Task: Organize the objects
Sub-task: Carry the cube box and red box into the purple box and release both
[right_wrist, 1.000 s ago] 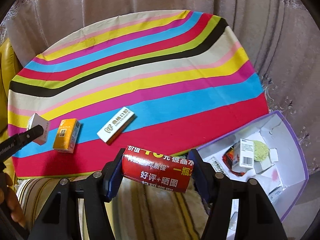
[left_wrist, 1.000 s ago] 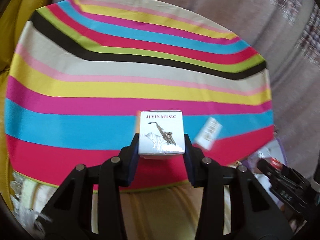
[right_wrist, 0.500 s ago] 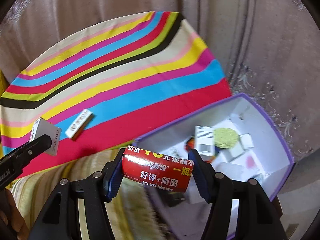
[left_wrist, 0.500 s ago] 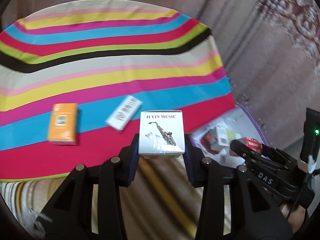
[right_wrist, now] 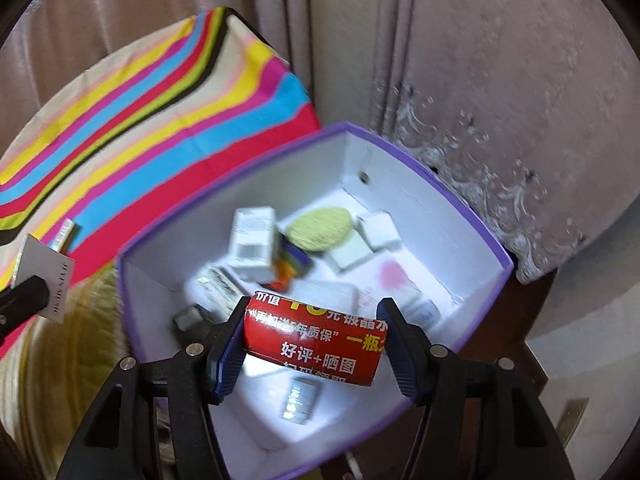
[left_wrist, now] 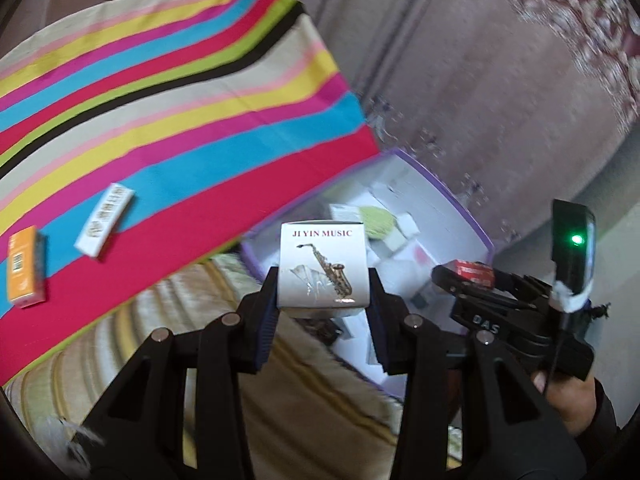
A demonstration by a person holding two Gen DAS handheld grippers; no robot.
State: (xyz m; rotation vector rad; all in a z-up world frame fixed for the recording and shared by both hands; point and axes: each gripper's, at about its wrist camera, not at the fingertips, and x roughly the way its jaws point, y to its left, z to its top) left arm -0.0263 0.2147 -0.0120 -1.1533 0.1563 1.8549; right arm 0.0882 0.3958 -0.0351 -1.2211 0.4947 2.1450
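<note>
Both tongs hang above the purple-rimmed box, the right gripper pinching a red carton and the left gripper a white saxophone box, apparently ready for dropping in.

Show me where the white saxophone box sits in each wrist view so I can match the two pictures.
Left wrist view: the white saxophone box is at centre, clamped in the left gripper.
Right wrist view: the same box shows at the far left edge, side face toward the camera.
Shared landmark: the purple-rimmed bin beside the striped cloth.
</note>
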